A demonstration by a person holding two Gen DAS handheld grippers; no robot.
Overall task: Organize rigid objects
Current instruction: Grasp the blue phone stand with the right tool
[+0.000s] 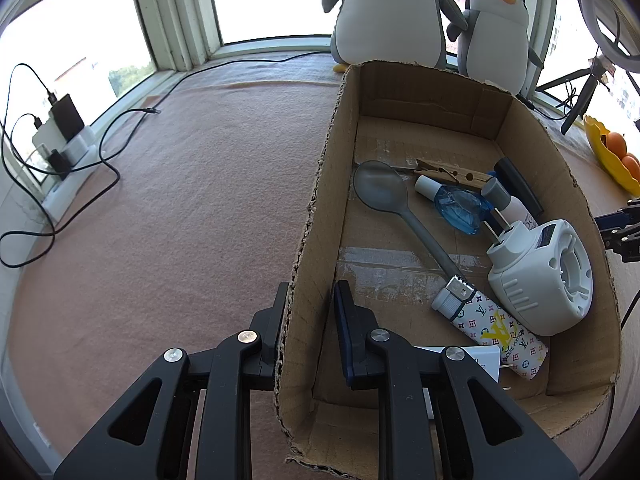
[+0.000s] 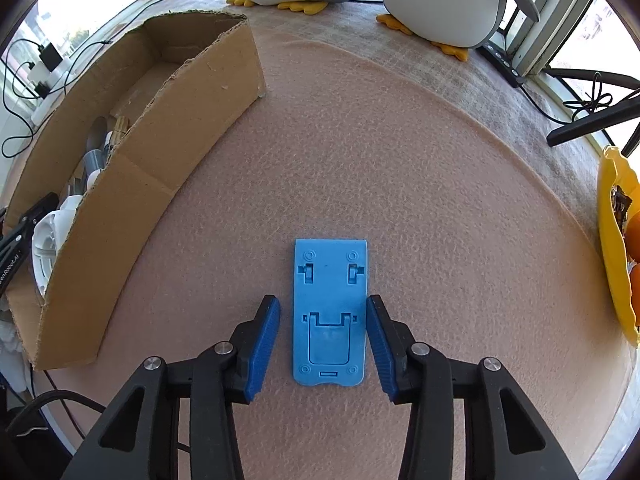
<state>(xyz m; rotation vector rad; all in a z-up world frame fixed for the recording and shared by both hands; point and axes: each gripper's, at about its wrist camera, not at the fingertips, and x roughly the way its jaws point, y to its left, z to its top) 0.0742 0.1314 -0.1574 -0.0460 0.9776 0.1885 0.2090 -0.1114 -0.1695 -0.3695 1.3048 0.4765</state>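
The blue stand lies flat on the pink felt, folded shut, just right of the box and well apart from it. Its long axis runs straight away from the right gripper, in line with the fingers, the rounded end with the slot nearest the camera and the square end pointing toward the penguins. It looks like thin moulded plastic: light, stiff, a little slick on its faces, with a hinged flap in the middle that may swing loose if the stand is lifted by one end. The long side edges look like the best hold, around the middle of its length. The right gripper's jaws straddle those edges; the right pad looks at or nearly on the edge, while a sliver of felt shows beside the left pad, so no grip yet. The left gripper is clamped on the box's near wall, one finger outside and one inside, steadying it. Inside lie a spoon, bottles, a clothespin and a white plug-in device.
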